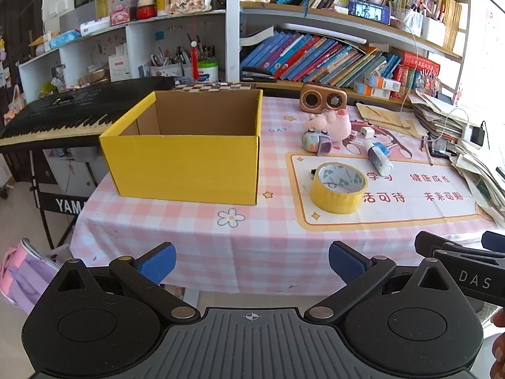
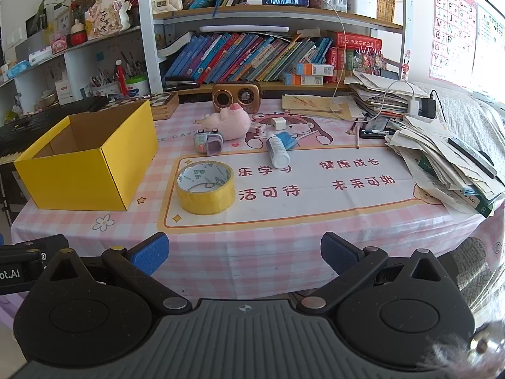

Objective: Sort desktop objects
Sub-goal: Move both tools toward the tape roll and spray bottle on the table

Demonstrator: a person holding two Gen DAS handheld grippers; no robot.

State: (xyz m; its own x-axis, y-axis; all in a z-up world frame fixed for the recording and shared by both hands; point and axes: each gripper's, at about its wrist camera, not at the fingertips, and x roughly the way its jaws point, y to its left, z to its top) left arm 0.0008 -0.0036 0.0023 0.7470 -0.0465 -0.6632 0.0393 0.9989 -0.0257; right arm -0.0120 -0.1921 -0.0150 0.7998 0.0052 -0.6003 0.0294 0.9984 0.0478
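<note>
I hold my left tongs [image 1: 252,262] wide apart at the near edge of the table [image 1: 195,246], nothing between the blue pads [image 1: 157,260]. My right tongs [image 2: 244,254] are just as wide and just as empty, also short of the table edge; their black body pokes into the left view at about three o'clock.

From the left tongs, the yellow box [image 1: 189,164] sits at about eleven o'clock, open on top, and I can see brown cardboard inside but not its floor. The roll of yellow tape [image 1: 338,188] lies flat at one o'clock on the printed mat [image 1: 410,202], well apart from the box. Beyond the tape, still around one o'clock, are a small grey toy car [image 1: 316,143], a pink plush pig [image 1: 335,123] touching or just behind it, and a white and blue bottle [image 1: 378,158] lying on its side. A small white charger cube [image 1: 366,132] sits just past the bottle.

From the right tongs, the box is at ten o'clock, the tape at eleven, the toy car and the pig at roughly twelve, the bottle just right of twelve. A brown radio [image 2: 236,96] stands behind the pig, against the bookshelf [image 2: 252,53]. A loose stack of papers [image 2: 448,164] fills the table's edge at two o'clock. A black keyboard [image 1: 72,110] stands beyond the box at ten o'clock in the left view.
</note>
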